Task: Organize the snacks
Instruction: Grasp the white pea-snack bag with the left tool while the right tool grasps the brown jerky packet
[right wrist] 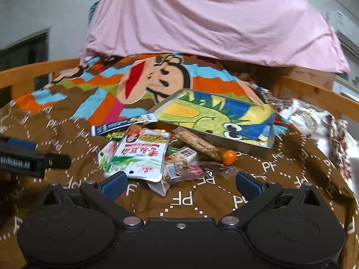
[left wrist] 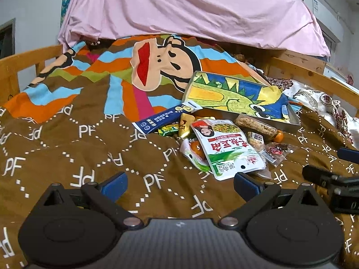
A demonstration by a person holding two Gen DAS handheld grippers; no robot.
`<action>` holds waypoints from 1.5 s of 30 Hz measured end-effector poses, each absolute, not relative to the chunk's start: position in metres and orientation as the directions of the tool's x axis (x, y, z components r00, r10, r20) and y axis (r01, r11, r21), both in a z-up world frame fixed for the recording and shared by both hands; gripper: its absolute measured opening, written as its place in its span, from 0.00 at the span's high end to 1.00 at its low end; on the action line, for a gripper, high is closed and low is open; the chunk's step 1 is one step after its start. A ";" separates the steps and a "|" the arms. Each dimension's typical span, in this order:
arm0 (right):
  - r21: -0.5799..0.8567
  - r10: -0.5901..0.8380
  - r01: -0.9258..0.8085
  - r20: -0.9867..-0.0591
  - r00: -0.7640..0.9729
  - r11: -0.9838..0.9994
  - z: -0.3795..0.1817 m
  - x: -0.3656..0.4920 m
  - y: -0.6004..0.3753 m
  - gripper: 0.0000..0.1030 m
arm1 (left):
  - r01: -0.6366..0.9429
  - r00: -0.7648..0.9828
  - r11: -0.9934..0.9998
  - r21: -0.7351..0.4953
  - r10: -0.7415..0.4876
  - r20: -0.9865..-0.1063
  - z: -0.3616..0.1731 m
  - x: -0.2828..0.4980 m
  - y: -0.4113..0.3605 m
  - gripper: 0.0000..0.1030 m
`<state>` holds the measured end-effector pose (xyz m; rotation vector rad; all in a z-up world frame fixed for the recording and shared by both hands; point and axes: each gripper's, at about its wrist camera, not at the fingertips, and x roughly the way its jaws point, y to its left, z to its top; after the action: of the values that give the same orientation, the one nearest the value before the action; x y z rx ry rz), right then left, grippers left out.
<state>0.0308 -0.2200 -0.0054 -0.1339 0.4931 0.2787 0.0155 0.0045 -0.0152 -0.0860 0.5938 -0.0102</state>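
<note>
A heap of snack packets lies on the brown quilt in front of a shallow tin box with a green dinosaur drawing. A white-and-green pouch tops the heap, beside a blue stick pack, a cereal bar and a small orange ball. My left gripper hovers open just before the pouch, holding nothing. In the right wrist view the same pouch, box and orange ball show, with my right gripper open and empty near the packets.
Wooden bed rails border the quilt on the left and right. A pink sheet hangs over the far end. A floral cloth lies at the right. Each gripper shows at the edge of the other's view.
</note>
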 end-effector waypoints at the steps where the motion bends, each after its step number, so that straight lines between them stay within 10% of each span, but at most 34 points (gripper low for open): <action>1: -0.069 0.238 -0.310 -0.491 0.838 0.948 -0.007 0.033 -0.221 0.00 | -0.013 0.828 0.996 -0.089 -0.039 -0.559 -0.014 0.017 0.005 0.00; 24: 0.231 0.453 -0.401 -0.609 0.651 0.886 -0.047 0.134 -0.282 0.00 | 0.039 0.635 0.926 -0.375 -0.313 -0.707 -0.028 0.165 -0.025 0.00; 45: 0.630 0.594 -0.185 -0.534 0.602 0.754 -0.077 0.191 -0.305 0.03 | -0.013 0.513 0.966 -0.258 -0.215 -0.831 -0.051 0.223 -0.049 0.00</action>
<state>0.1909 -0.3047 -0.0770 0.5607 0.8061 0.4790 0.2231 -0.0494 -0.0511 -0.2439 1.0282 -0.1228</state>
